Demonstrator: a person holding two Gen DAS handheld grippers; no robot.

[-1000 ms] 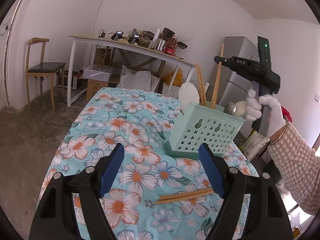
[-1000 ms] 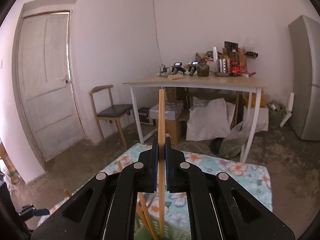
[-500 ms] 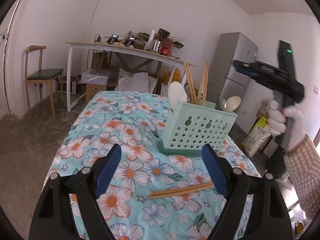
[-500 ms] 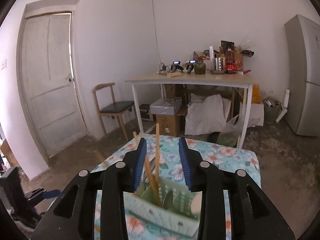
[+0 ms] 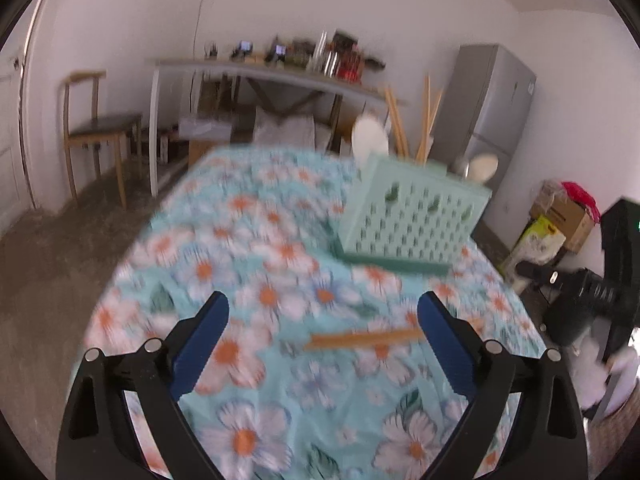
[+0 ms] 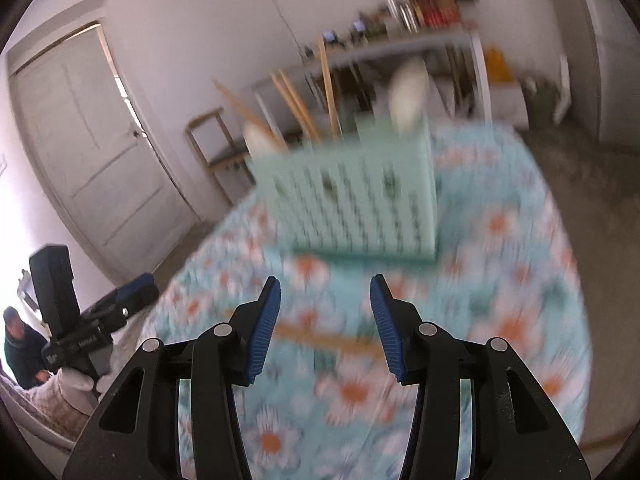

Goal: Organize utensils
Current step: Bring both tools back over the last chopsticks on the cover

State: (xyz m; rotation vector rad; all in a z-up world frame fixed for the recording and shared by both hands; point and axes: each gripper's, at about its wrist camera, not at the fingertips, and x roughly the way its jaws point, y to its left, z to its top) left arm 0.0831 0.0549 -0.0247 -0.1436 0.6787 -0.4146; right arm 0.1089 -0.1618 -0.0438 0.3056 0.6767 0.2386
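While chopsticks (image 5: 362, 338) lie on the flowered cloth (image 5: 256, 248), both claws, left (image 5: 322, 326) and right (image 6: 325, 322), are spreading wider, gripping nothing.

The cloth over the near table (image 5: 248, 248) is pale turquoise, printed all over with white flowers that have orange centres and a few dark green leaves. On it stands a mint-green plastic holder (image 5: 408, 216) whose walls are pierced with rows of small star and gourd cut-outs, set on a darker green base. Tan wooden chopsticks (image 5: 428, 116) and cream-white spoons (image 5: 370, 138) stick out of its top, and another tan wooden pair (image 5: 360, 338) lies on the flowers. Both hand-held tools are black with blue ribbed pads (image 6: 264, 320). Behind are white walls, a white panelled door (image 6: 92, 152), a grey fridge (image 5: 488, 104) and a light wood chair with a dark seat (image 5: 96, 128).
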